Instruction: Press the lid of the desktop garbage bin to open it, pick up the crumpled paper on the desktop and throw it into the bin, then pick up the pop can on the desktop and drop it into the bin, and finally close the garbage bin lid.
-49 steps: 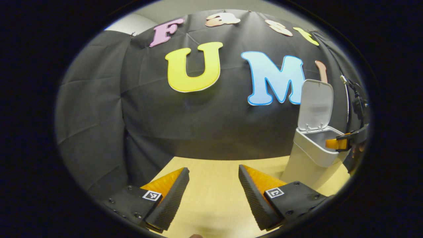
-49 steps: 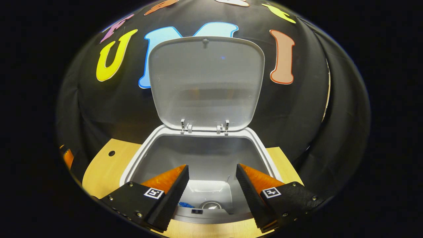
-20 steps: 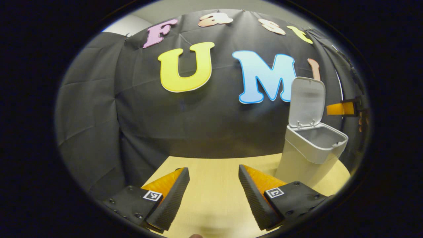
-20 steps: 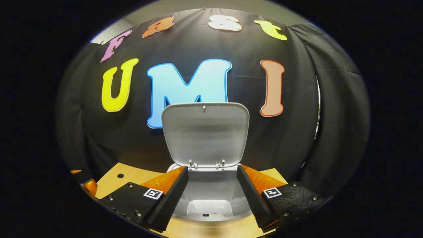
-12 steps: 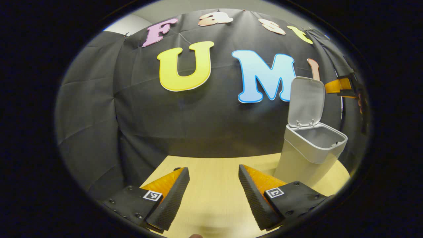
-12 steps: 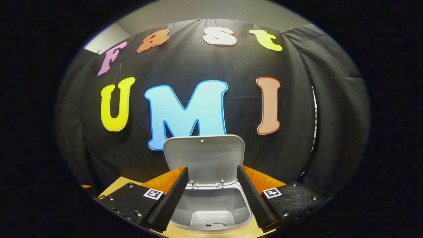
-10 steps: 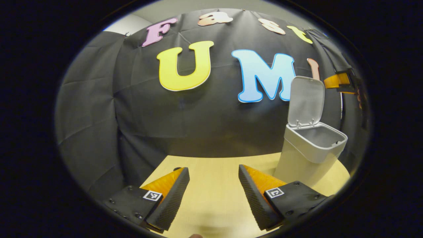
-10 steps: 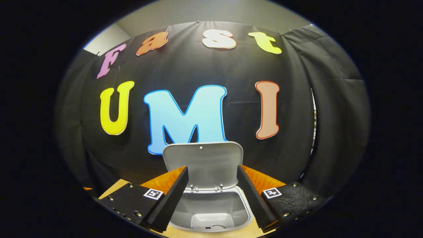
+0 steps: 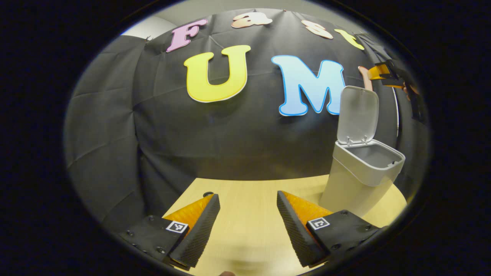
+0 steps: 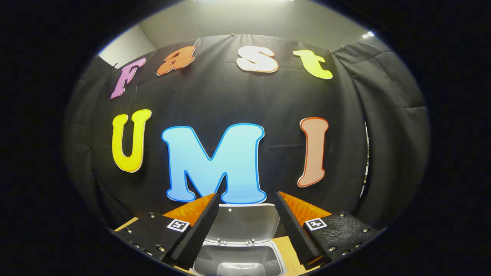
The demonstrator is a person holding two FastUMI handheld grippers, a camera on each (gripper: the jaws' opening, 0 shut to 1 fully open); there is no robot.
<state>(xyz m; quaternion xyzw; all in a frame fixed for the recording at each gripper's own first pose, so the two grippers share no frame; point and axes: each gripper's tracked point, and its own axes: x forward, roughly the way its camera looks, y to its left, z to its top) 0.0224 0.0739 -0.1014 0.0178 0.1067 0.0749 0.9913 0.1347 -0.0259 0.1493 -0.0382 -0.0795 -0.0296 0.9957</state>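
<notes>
The white garbage bin stands on the wooden desktop, near its right edge in the left gripper view. Its lid is up and leans back toward the black cloth wall, so the bin is open. In the right gripper view the bin sits low between the fingers, with its lid standing up behind it.

The left gripper hangs over the desktop with its two fingers spread wide and nothing between them. The right gripper is high above the bin, also spread wide and holding nothing. In the left gripper view the right gripper shows far off, up above the lid.
</notes>
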